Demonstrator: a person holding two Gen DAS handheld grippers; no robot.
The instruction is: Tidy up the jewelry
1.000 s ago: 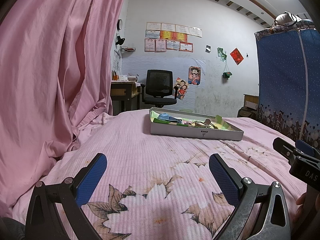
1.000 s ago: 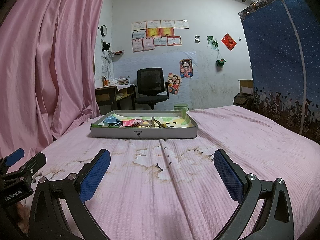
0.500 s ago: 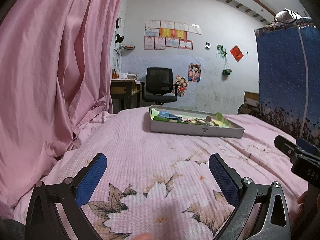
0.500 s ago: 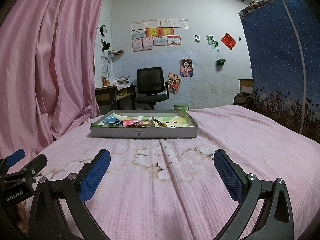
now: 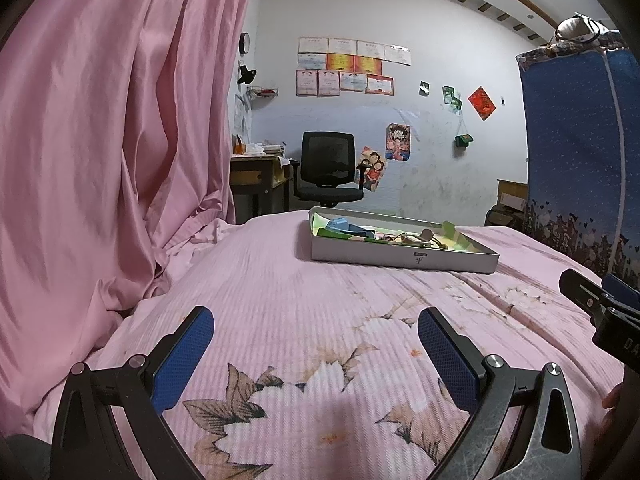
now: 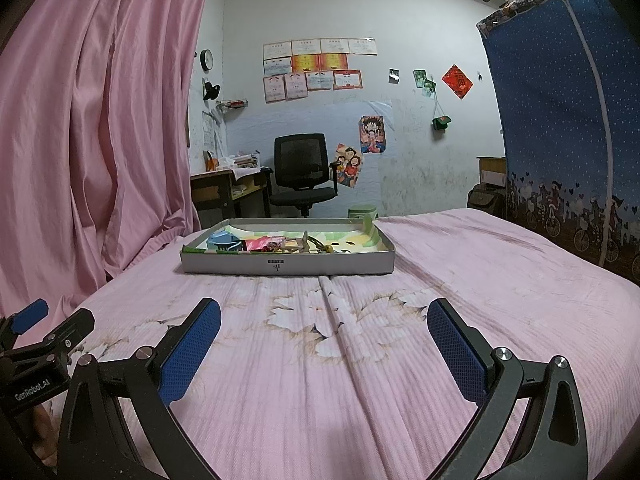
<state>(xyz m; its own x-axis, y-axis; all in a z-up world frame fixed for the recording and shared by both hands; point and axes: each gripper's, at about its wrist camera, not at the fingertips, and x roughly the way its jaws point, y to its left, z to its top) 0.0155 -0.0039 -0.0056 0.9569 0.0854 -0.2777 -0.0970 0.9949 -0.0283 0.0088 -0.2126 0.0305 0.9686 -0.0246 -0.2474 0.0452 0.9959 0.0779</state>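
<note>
A shallow grey cardboard tray (image 6: 288, 266) sits on the pink floral bedspread (image 6: 360, 380), straight ahead of the right gripper (image 6: 324, 320) and well apart from its fingertips. Inside the tray lies a small heap of jewelry (image 6: 304, 245) near the middle, too tangled and small to tell piece from piece, with a light blue box (image 6: 224, 241) at its left end, a pink packet (image 6: 258, 244) just beside that, and a green paper lining (image 6: 370, 234) standing up at the right end. From the left gripper (image 5: 316, 334) the same tray (image 5: 400, 258) lies ahead and to the right, turned at an angle, also well apart.

Both grippers are spread wide with nothing between their blue pads (image 6: 190, 354), low over the bedspread (image 5: 300, 300). The right gripper's black body shows at the right edge of the left wrist view, and the left gripper's body at the lower left of the right wrist view; the two sit side by side.

Beyond the tray, past the far edge of the bed, stands a black office chair (image 6: 302, 174) beside a wooden desk (image 6: 224, 188) stacked with papers. A pink curtain (image 6: 100, 120) hangs along the left, a blue patterned fabric wardrobe (image 6: 568, 120) stands to the right, and certificates (image 6: 316, 68) and posters are pinned to the white back wall.
</note>
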